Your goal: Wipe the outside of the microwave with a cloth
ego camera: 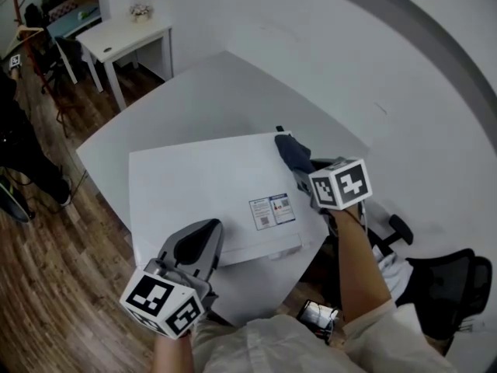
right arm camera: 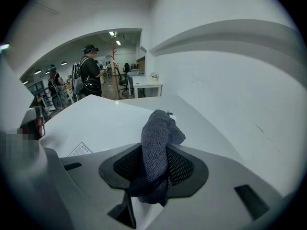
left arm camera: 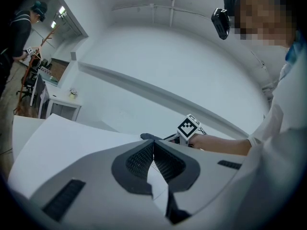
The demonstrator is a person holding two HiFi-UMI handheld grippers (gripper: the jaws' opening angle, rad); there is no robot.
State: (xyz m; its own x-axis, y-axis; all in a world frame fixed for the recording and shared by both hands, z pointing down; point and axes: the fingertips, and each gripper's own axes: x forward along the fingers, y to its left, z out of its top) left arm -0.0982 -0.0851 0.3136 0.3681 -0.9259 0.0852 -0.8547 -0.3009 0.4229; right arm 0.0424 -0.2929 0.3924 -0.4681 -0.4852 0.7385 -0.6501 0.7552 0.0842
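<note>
- White wall point(ego camera: 404, 68) is seen close beyond the right gripper point(right arm camera: 154, 163), with a strip of white table point(ego camera: 155, 123) showing between it and the far edge of the microwave point(ego camera: 210, 185).
- A dark cloth point(right arm camera: 156, 143) is clamped between that gripper's jaws, bunched and standing out past their tips at the top's far right corner.
- To that gripper's left, the flat white top is left open, with a label point(ego camera: 272, 210) near its front edge.
- The left gripper point(left arm camera: 153, 157) is held with its jaws pressed together on nothing, over the top's near left edge.
- Wood floor point(ego camera: 46, 270) is seen beyond its left side.
</note>
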